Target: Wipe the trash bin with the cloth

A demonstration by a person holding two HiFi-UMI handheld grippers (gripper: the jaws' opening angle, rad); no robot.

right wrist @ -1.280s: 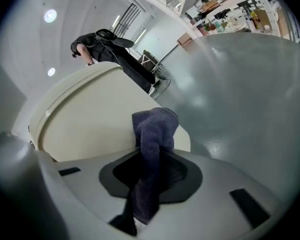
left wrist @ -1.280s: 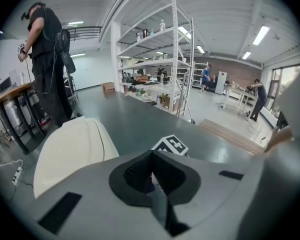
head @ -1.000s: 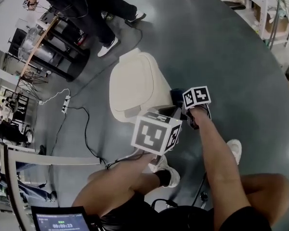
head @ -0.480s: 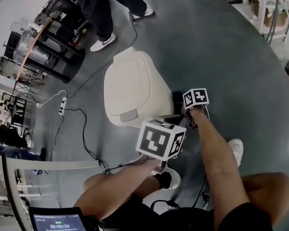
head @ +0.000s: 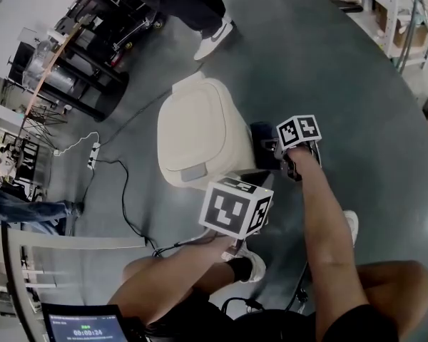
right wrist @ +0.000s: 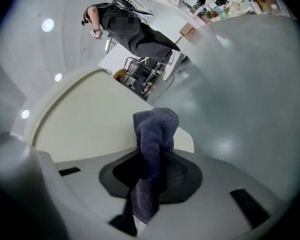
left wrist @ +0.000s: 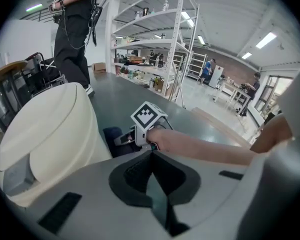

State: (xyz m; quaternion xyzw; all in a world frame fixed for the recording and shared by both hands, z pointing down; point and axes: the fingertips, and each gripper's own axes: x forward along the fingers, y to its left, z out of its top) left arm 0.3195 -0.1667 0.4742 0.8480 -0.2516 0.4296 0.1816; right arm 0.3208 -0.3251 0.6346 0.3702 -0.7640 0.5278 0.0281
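Note:
A cream trash bin (head: 198, 130) with its lid down stands on the grey floor. My right gripper (head: 269, 148) is at the bin's right side, shut on a dark blue cloth (head: 262, 138) that lies against the bin wall. In the right gripper view the cloth (right wrist: 154, 134) hangs out of the shut jaws in front of the bin (right wrist: 85, 119). My left gripper (head: 252, 179) hovers near the bin's front right corner. The left gripper view shows its jaws (left wrist: 152, 156) shut with nothing in them, the bin (left wrist: 45, 139) to the left, and the cloth (left wrist: 114, 137) ahead.
A power strip (head: 93, 155) and black cable (head: 127, 198) lie on the floor left of the bin. A dark cart (head: 82, 52) and a bystander's shoe (head: 214, 38) are behind it. Shelving (head: 406, 16) stands far right. The holder's own shoes (head: 251, 263) are below.
My right gripper with the cloth has shifted slightly farther along the bin's right side. The bystander behind the bin has walked away. The left gripper has stayed about where it was.

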